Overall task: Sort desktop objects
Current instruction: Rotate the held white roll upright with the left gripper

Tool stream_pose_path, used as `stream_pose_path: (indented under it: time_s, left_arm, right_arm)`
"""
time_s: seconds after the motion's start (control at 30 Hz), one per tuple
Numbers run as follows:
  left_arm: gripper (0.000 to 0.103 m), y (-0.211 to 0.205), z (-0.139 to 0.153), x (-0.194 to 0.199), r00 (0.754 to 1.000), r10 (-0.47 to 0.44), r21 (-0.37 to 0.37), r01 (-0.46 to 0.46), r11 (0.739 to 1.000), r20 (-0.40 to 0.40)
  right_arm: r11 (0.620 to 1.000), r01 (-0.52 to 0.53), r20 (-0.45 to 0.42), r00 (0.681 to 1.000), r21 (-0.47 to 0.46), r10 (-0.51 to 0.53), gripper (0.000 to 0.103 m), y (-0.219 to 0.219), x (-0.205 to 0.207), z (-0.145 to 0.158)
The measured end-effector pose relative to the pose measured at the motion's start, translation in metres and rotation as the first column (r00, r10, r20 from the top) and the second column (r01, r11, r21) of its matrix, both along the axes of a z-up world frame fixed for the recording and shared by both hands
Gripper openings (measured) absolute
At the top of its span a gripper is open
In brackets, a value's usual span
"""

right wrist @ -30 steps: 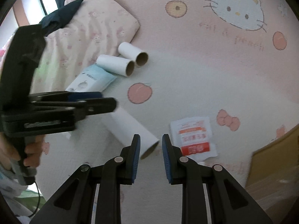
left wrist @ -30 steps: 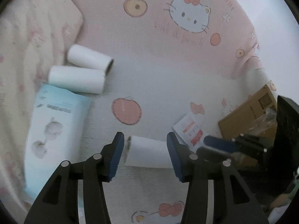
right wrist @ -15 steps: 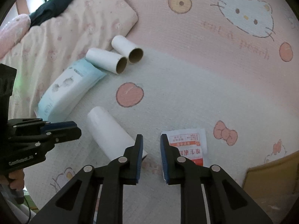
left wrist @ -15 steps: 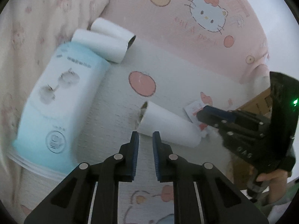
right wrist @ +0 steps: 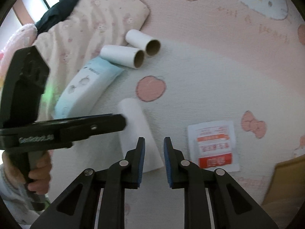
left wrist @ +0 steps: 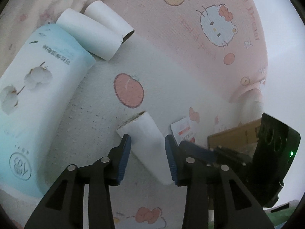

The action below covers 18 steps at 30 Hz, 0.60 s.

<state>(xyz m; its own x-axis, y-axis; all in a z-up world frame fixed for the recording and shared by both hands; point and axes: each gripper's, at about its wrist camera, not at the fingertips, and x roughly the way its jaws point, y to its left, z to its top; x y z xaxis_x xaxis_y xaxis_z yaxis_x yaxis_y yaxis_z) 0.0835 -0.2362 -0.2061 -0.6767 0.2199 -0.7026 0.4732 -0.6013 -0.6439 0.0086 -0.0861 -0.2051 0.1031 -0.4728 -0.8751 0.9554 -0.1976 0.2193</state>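
Your left gripper point(left wrist: 147, 153) straddles 1 paper tube point(left wrist: 144, 139), jaws opening. Your right gripper point(right wrist: 154, 159), just beside it, is closed, empty.

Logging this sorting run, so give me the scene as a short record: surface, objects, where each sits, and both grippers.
surface: pink and white cartoon-print blanket
lone paper tube: lying on its side, between the left gripper's fingers
left gripper: jaws opening, straddling that tube, pads not pressing it
right gripper: shut, nothing held, above the tube's near end
paired paper tubes: two side by side, by the pillow
tissue pack: light blue, touching one paired tube
sachet: white and red, flat, right of the lone tube
cardboard box: at the right edge
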Motion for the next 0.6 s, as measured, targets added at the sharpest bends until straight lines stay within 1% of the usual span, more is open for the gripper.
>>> stream_pose_path:
  time_s: [0.13,0.23,0.33,0.4,0.43,0.47,0.5,0.53,0.6]
  left_arm:
    - [0.040,-0.002,-0.005,-0.009,1.000,-0.011,0.015,0.011,1.000,-0.009]
    - [0.040,-0.004,-0.011,-0.019,0.999,-0.049,0.044,0.049,0.998,-0.002]
    - [0.040,-0.001,-0.013,-0.025,0.997,-0.071,0.029,0.071,0.997,0.006]
    - [0.040,-0.002,-0.013,-0.026,0.998,-0.065,0.041,0.065,0.997,0.006]
    - [0.040,-0.004,-0.014,-0.026,0.998,-0.062,0.051,0.062,0.997,0.005]
    - [0.040,-0.004,-0.015,-0.025,0.998,-0.061,0.060,0.060,0.996,0.004]
    - [0.040,-0.006,-0.017,-0.025,0.998,-0.061,0.082,0.060,0.995,0.003]
    - [0.040,-0.007,-0.018,-0.025,0.998,-0.061,0.100,0.060,0.993,0.002]
    - [0.041,-0.007,-0.022,-0.025,0.998,-0.061,0.142,0.060,0.988,0.000]
  right_arm:
    - [1.000,0.016,0.076,0.997,-0.001,-0.016,0.016,0.002,-0.002,-0.002]
    - [0.999,0.034,0.130,0.991,0.000,-0.033,0.016,0.002,-0.004,-0.005]
    - [0.998,0.056,0.186,0.981,0.000,-0.055,0.017,0.002,-0.008,-0.009]
    - [0.998,0.065,0.193,0.979,0.000,-0.064,0.020,0.001,-0.009,-0.011]
    - [0.997,0.072,0.191,0.979,0.004,-0.072,0.025,0.001,-0.009,-0.011]
    - [0.997,0.078,0.190,0.979,0.008,-0.078,0.033,0.001,-0.009,-0.012]
    - [0.996,0.086,0.189,0.978,0.017,-0.088,0.037,0.000,-0.010,-0.013]
    - [0.995,0.092,0.191,0.977,0.026,-0.095,0.043,-0.001,-0.011,-0.016]
    - [0.995,0.091,0.216,0.972,0.033,-0.096,0.044,-0.003,-0.011,-0.020]
